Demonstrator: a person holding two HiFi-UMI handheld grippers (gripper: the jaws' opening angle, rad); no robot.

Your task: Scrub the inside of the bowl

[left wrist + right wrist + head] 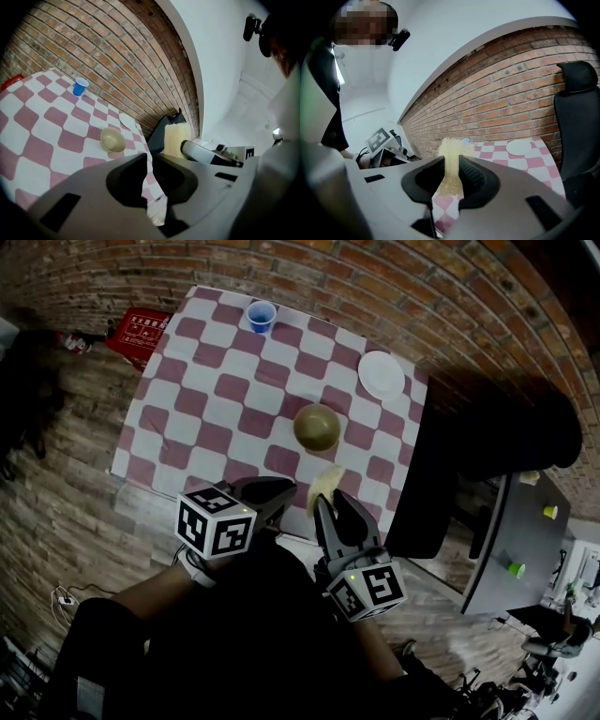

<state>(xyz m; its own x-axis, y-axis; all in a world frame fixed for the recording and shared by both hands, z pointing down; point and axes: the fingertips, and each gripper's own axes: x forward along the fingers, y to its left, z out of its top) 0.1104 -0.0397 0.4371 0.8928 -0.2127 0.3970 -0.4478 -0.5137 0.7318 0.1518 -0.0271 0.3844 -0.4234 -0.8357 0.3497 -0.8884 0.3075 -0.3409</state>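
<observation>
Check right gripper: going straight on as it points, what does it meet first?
Likely the bowl, in line beyond the sponge the right gripper clamps, per the head view. Height unclear; it could pass above.

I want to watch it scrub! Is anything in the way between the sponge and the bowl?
Nothing visible. The right tool grips the sponge; only bare checkered cloth lies between it and the bowl. Cup and plate sit farther off.

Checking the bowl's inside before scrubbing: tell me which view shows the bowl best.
Head view: it looks down into the bowl, whole and unblocked. Left gripper view shows it smaller, at a slant. Right gripper view doesn't show it.
</observation>
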